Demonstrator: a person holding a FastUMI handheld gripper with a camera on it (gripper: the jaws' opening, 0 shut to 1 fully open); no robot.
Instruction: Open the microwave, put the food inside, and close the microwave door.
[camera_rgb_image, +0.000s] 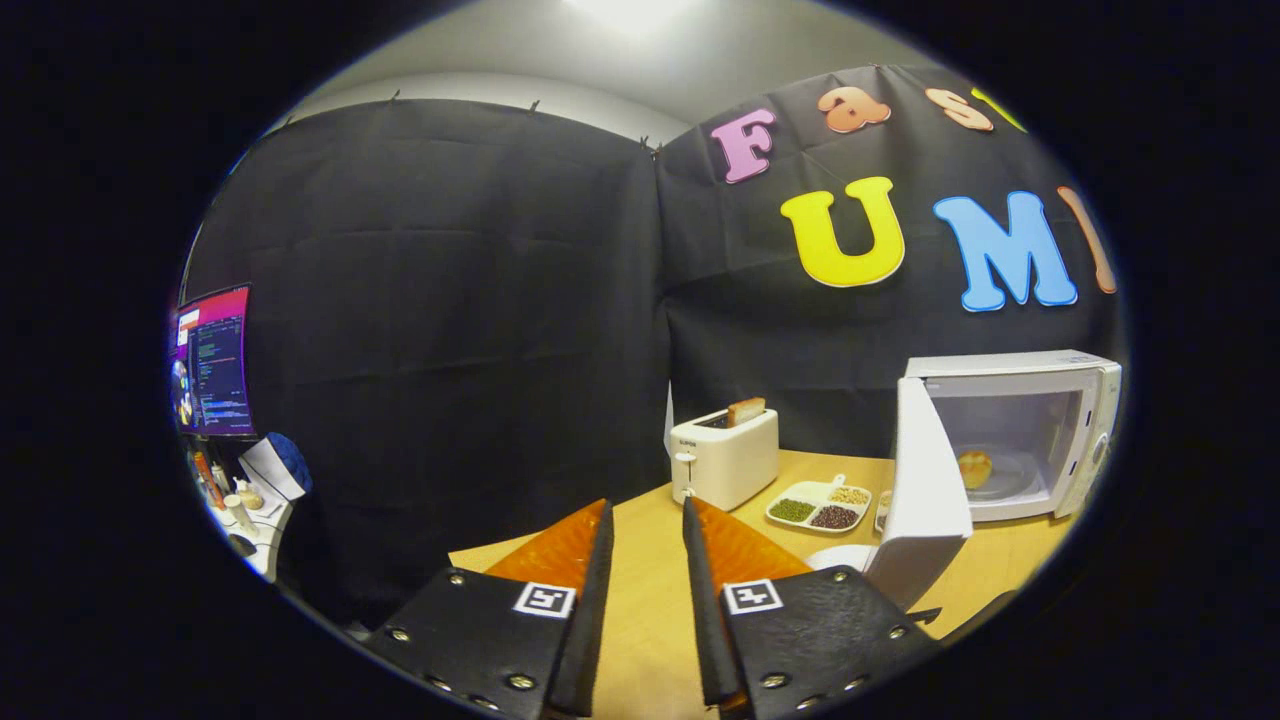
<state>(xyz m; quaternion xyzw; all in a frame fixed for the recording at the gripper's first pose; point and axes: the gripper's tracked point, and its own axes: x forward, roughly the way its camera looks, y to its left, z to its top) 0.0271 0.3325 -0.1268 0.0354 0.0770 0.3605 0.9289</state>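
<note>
Gripper view, food already loaded. The gripper (645, 520) hangs above the near part of the wooden table (640, 610), its two fingers parted by a narrow gap with nothing between them. Well beyond the fingers, toward the table's far right corner, stands the microwave (1040, 430); its door (925, 490) is swung outward on the left-hand hinge, standing roughly edge-on between the fingers and the cavity. The food, a small bun (975, 468), rests on the turntable inside. Left of the oven, along the far edge, lie a divided tray (820, 505) of beans and grains and, beyond it, a toaster (725, 455) with a slice of bread protruding. A white dish edge shows just behind the right finger, at the foot of the door.

Judged stage: only closing remains. Risks: a push applied near the hinge, or too gently, may leave the door unlatched; a hard shove could slide the light oven backward along the table; a wide sweep from the left could clip the tray or the dish.
</note>
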